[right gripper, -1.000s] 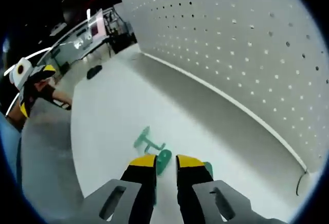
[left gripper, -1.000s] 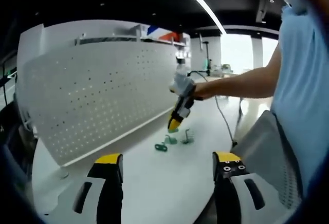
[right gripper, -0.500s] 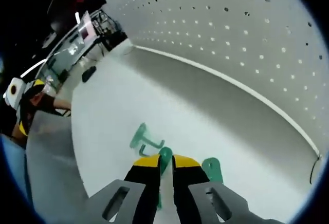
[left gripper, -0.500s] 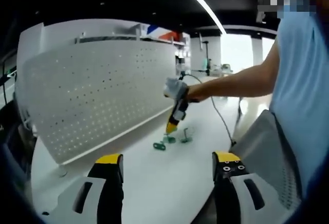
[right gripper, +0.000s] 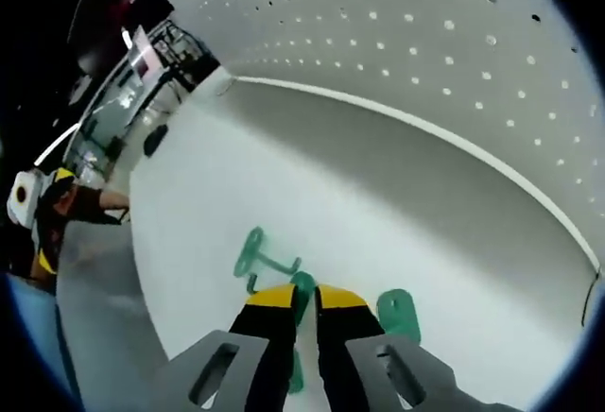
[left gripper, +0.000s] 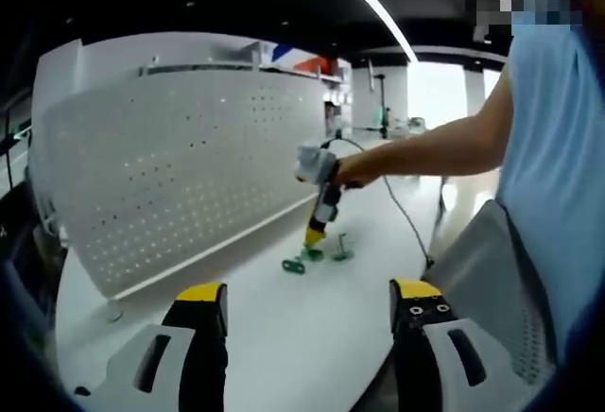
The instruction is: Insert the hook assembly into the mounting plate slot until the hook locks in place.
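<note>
Right gripper [right gripper: 295,300] pinched narrow on a green hook [right gripper: 301,287] lying on the white table [right gripper: 189,232] below the pegboard [right gripper: 492,62]. Thin grip: hook could slip or twist when lifted. Left gripper [left gripper: 307,300] wide, idle.

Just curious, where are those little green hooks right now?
The green hooks lie on the white table below the pegboard, at the right gripper tips.

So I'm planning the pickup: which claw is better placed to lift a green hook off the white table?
The right claw. Its jaws stand nearly closed around a green plastic hook piece on the white table. The left claw hangs open, far back from the hooks.
</note>
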`<move>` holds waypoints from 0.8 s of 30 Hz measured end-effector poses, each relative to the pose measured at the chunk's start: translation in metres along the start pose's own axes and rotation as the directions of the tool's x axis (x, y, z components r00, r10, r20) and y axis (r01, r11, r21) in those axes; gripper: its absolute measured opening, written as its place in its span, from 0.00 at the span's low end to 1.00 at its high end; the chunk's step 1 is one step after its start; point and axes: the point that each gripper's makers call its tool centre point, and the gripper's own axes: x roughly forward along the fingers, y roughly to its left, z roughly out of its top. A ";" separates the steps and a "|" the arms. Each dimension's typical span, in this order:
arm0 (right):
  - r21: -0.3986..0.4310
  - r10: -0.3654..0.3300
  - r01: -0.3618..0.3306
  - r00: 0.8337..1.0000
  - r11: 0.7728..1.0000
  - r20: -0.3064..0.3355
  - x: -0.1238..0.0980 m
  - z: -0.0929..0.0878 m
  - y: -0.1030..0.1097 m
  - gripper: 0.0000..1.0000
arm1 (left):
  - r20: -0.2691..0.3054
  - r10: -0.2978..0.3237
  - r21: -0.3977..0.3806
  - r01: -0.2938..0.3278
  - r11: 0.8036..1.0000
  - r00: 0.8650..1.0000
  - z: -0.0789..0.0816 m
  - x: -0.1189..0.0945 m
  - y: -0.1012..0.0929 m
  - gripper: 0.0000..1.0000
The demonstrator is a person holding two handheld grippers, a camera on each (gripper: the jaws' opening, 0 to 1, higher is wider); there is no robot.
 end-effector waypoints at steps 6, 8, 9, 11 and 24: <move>0.032 0.025 -0.024 0.999 0.999 -0.020 0.006 -0.003 0.000 0.04 | -0.005 0.005 -0.006 -0.005 1.000 1.000 -0.003 0.000 0.002 0.71; 0.043 0.033 -0.032 0.999 0.999 -0.015 0.006 -0.004 0.002 0.04 | -0.004 0.007 -0.010 -0.007 1.000 1.000 -0.004 -0.001 0.003 0.71; 0.054 0.041 -0.040 0.999 0.998 -0.010 0.007 -0.003 0.002 0.04 | -0.004 0.007 -0.010 -0.007 1.000 1.000 -0.004 -0.001 0.003 0.71; 0.070 0.052 -0.052 0.999 0.996 -0.004 0.009 -0.003 0.002 0.03 | -0.005 0.009 -0.011 -0.009 1.000 1.000 -0.004 -0.001 0.004 0.71; 0.060 0.087 -0.088 0.996 0.994 0.023 0.004 -0.002 0.014 0.00 | -0.004 -0.001 -0.014 0.001 1.000 1.000 -0.003 0.004 0.003 0.71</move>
